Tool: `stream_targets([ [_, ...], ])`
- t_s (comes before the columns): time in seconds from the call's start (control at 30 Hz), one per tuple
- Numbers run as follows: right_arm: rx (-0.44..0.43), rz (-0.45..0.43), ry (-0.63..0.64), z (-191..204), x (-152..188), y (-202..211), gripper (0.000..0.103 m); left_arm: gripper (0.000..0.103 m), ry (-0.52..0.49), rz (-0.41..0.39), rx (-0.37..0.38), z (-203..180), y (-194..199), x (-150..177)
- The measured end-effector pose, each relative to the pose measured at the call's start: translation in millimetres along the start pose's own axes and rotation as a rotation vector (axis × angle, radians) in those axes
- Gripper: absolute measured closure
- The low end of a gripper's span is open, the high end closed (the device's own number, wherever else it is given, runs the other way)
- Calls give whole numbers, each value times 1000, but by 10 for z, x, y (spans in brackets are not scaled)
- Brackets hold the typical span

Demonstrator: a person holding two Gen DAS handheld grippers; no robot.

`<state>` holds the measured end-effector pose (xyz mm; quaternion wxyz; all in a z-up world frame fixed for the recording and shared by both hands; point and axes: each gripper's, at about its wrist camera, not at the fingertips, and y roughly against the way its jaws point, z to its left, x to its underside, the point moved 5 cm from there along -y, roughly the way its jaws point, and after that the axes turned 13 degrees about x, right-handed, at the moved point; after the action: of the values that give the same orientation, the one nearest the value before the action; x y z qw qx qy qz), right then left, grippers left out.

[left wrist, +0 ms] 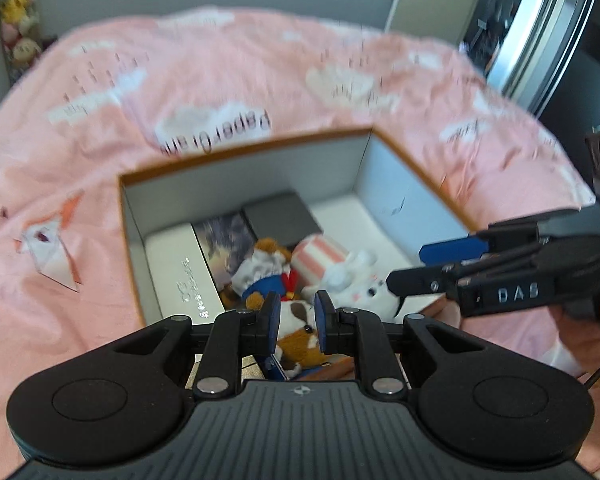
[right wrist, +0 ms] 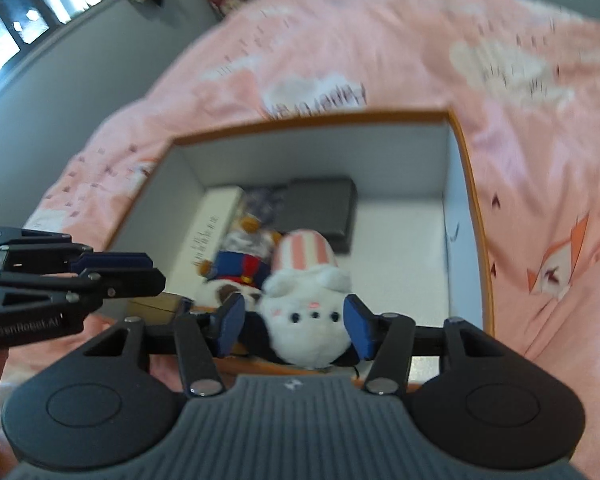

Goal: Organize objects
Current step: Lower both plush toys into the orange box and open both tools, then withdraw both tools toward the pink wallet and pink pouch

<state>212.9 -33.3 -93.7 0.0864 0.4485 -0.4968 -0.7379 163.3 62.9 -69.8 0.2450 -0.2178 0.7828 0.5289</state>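
Both grippers hover over the box (left wrist: 416, 192) at six o'clock: left gripper (left wrist: 297, 318) jaws shut, empty; right gripper (right wrist: 296, 326) jaws half open, gripping nothing. Plush toys (right wrist: 306, 320) already lie inside with flat boxes (left wrist: 180, 264); packing looks nearly done.

Open cardboard box (left wrist: 374, 168), brown rim and pale grey walls, filling mid-frame on a pink bed cover. Inside, along the left wall: long white carton (left wrist: 182, 272) lying flat, patterned booklet (left wrist: 226, 244) beside it, dark grey flat case (left wrist: 282, 214) at the far end. Near the lower middle: brown bear plush (left wrist: 266, 270) in blue and white clothes, lying flat; white bunny plush (right wrist: 306, 326) with pink-striped hat touching it on the right, face up. Brown-and-white dog plush (left wrist: 300, 326) at the lower edge, partly hidden.
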Motion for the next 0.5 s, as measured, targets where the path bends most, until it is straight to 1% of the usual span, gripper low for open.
stream_targets([
  [0.1, -24, -84, -6, 102, 87, 253, 40, 82, 6, -72, -27, -115, 246, 102],
  [0.17, -31, -120, -17, 169, 163, 383, 40, 80, 27, -115, -48, -164, 384, 221],
  [0.27, -44, -129, -36, 289, 352, 508, 41, 80, 53, -158, -98, -236, 518, 446],
  [0.33, -66, -103, -37, 383, 492, 516, 41, 80, 51, -146, -118, -295, 540, 612],
  [0.4, -70, -66, -32, 462, 605, 465, 42, 80, 55, -116, -109, -350, 527, 773],
  [0.43, -61, -44, -29, 488, 664, 445, 44, 80, 62, -100, -95, -372, 515, 850],
  [0.47, -54, -27, -27, 513, 720, 427, 50, 78, 75, -82, -86, -384, 504, 929],
  [0.5, -53, -18, -24, 547, 753, 409, 53, 77, 93, -66, -88, -386, 492, 1009],
])
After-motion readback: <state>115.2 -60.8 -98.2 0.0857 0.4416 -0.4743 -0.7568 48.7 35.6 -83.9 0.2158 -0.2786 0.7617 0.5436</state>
